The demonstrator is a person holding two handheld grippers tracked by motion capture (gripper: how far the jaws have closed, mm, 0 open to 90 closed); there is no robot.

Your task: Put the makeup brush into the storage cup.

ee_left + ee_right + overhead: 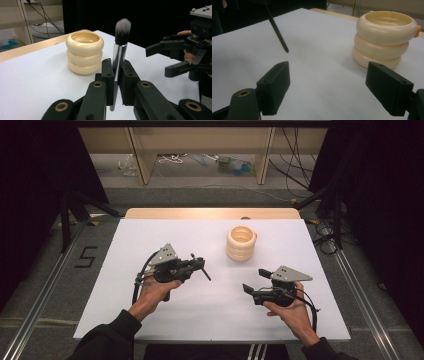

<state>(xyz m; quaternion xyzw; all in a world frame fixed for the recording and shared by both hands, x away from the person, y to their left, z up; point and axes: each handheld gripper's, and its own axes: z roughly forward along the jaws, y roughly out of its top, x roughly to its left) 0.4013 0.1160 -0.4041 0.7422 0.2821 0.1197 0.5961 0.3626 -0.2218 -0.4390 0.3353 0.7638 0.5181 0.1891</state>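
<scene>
Both jaws of the left hand-held gripper (117, 82) clamp a makeup brush (120, 47) (bristles seemingly up); the right hand-held gripper (337, 87) gapes.

Cream ringed holder (241, 243), silver-and-black brush (119, 53) with grey-white bristles, white table (150, 320)

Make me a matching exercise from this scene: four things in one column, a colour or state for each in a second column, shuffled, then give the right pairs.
Things:
1. left gripper
2. right gripper
3. ringed holder
4. brush bristles

States or colours:
A. cream, standing upright on the white table
B. jaws open, nothing between them
C. dark at the base, pale at the tips
D. jaws shut on the makeup brush

Right pairs: 1-D, 2-B, 3-A, 4-C
</scene>
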